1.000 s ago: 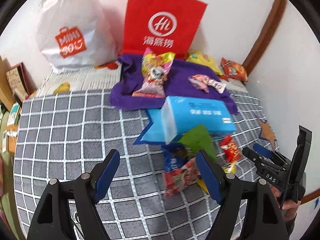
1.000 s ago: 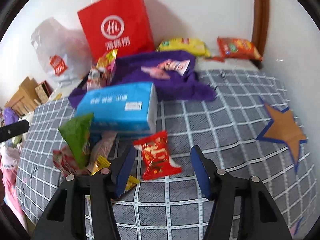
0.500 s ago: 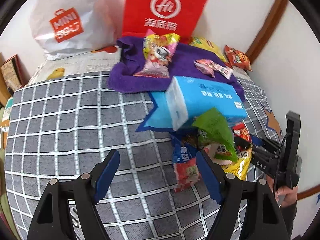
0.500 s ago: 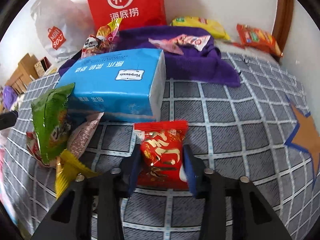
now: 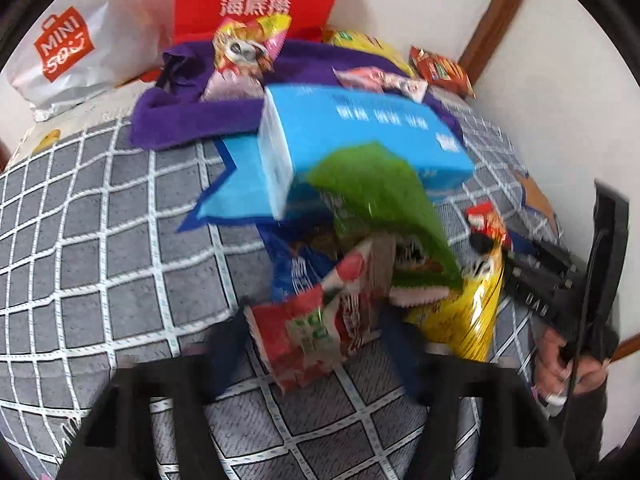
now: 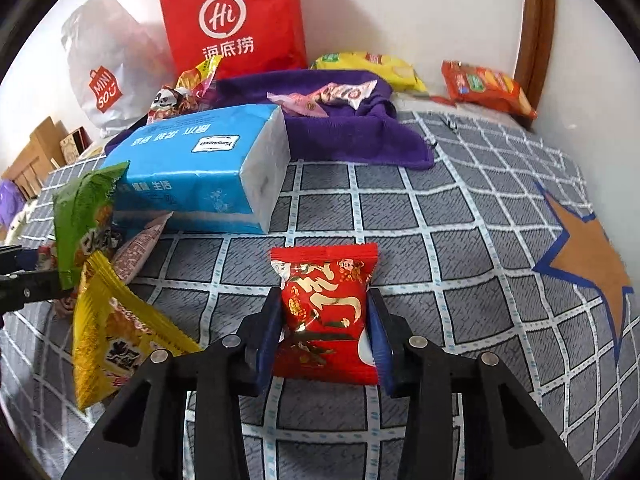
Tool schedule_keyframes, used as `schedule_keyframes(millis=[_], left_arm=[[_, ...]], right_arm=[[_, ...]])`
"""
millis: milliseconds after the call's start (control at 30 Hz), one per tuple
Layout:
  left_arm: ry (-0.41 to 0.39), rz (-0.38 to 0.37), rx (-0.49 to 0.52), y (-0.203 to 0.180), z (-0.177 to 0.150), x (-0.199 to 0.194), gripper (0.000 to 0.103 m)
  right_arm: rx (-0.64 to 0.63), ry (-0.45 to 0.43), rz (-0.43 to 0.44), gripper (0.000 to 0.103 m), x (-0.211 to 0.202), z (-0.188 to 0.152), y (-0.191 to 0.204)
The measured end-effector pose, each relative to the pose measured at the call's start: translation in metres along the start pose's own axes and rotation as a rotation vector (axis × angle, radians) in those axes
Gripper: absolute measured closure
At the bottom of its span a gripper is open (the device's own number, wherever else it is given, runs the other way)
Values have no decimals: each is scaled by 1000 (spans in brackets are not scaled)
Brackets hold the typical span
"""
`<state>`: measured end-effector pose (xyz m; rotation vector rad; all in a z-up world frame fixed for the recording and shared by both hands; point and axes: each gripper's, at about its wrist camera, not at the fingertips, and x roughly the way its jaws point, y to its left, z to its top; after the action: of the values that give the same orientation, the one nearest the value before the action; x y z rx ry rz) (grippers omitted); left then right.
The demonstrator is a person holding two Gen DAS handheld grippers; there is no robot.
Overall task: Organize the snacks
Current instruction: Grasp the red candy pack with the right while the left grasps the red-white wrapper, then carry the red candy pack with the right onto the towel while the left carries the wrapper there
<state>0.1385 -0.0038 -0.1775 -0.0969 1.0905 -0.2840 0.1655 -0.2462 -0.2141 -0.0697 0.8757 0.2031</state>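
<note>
Right claw: my 2 pads are clenched on the red packet, which lies on the checked cover.
Left claw: blurred, jaws just closing around a red-and-white packet; can't tell if pads press.
Tissue pack: behind the red packet.

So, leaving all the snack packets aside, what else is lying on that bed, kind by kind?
Shopping bags: 2 (red paper bag, white plastic bag)
Tissue packs: 1 (blue tissue pack)
Cloths: 1 (purple cloth)
Total: 4
</note>
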Motion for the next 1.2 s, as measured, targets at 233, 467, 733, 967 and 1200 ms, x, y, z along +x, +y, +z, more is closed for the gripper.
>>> schedule_keyframes(millis=[233,467,733,967,1200], left_arm=[[-127,-12,-38,18,-11,-26,80],[-236,86,-69,34,-23,-21,80],[-229,26,-122,43,-29,-12,66],[-209,34,-74,32,-32,-12,65],[-208,-55,-170,48,-32,-20,81]], right_arm=[[19,-4,23,61,0,0,-5],[15,-3,19,61,0,0,-3],[-2,0,8,59,1,0,-1],[-3,-1,8,59,2,-1,-1],[0,-2,11,60,2,-1,-1]])
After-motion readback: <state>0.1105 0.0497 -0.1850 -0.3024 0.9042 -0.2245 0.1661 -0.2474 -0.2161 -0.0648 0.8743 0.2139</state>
